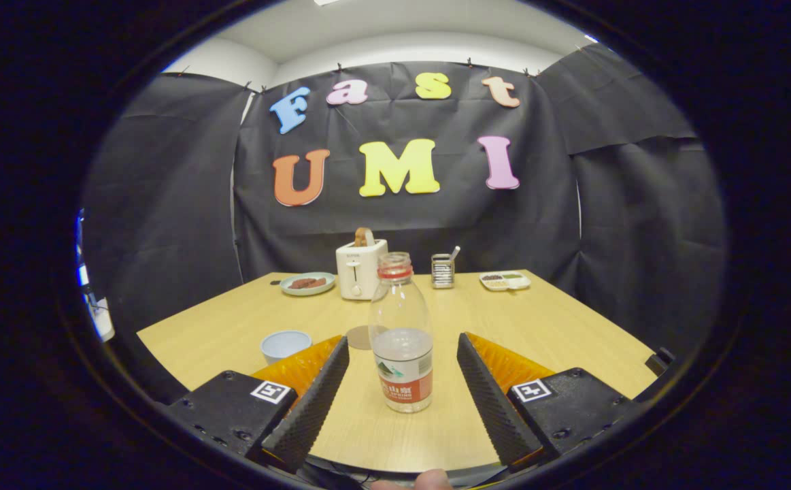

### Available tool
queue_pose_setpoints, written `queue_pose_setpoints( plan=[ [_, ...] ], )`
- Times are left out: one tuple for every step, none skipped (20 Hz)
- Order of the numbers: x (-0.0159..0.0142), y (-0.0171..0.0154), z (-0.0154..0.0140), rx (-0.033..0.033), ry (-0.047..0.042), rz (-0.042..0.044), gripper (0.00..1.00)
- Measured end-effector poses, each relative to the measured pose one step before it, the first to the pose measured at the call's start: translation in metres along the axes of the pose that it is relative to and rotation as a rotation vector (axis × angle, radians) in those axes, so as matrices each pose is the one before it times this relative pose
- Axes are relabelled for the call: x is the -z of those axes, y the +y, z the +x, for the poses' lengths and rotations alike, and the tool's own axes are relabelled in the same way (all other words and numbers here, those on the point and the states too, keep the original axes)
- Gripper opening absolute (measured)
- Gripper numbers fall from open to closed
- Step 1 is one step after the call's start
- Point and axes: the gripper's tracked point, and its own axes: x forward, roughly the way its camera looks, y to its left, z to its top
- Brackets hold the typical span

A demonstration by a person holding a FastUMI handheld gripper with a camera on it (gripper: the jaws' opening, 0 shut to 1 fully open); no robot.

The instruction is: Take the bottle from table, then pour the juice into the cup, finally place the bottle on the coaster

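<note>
A clear plastic bottle [401, 333] without a cap, with a red neck ring and a red-and-white label, stands upright on the wooden table [558, 327]. It is about half full of clear liquid. My gripper [402, 354] is open, and the bottle stands between the two fingers [313, 401] with a gap on each side. A pale blue cup [285, 344] sits to the left, just beyond the left finger. A round brown coaster [360, 337] lies flat behind the bottle, partly hidden by it.
At the table's far side stand a white toaster [360, 269] with a slice in it, a green plate [307, 283] with brown food, a metal holder [442, 270] with a utensil, and a white divided tray [505, 280]. A fingertip [429, 480] shows near me.
</note>
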Motion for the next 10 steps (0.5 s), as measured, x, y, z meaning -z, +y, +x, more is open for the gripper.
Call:
queue_pose_setpoints(
  plan=[
    [0.00817, -0.00141, 0.00730, 0.00846, 0.02070, -0.00369, 1.00],
    [0.00688, -0.00095, 0.00740, 0.00476, 0.01983, 0.00089, 1.00],
    [0.00580, 0.00050, 0.00709, 0.00235, 0.01953, 0.00639, 1.00],
    [0.00533, 0.00026, 0.00656, -0.00120, 0.01796, 0.00779, 1.00],
    [0.00411, -0.00036, 0.00633, 0.00170, 0.01507, 0.00885, 1.00],
    [0.00280, 0.00011, 0.00645, -0.00055, 0.01627, 0.00554, 1.00],
    [0.00248, -0.00056, 0.00650, 0.00375, 0.01326, 0.00561, 1.00],
    [0.00149, -0.00086, 0.00710, 0.00448, 0.01306, 0.00382, 1.00],
    [0.00221, -0.00075, 0.00652, 0.00745, 0.01530, 0.00050, 1.00],
    [0.00260, -0.00033, 0.00721, 0.00560, 0.01276, 0.00533, 1.00]
  ],
)
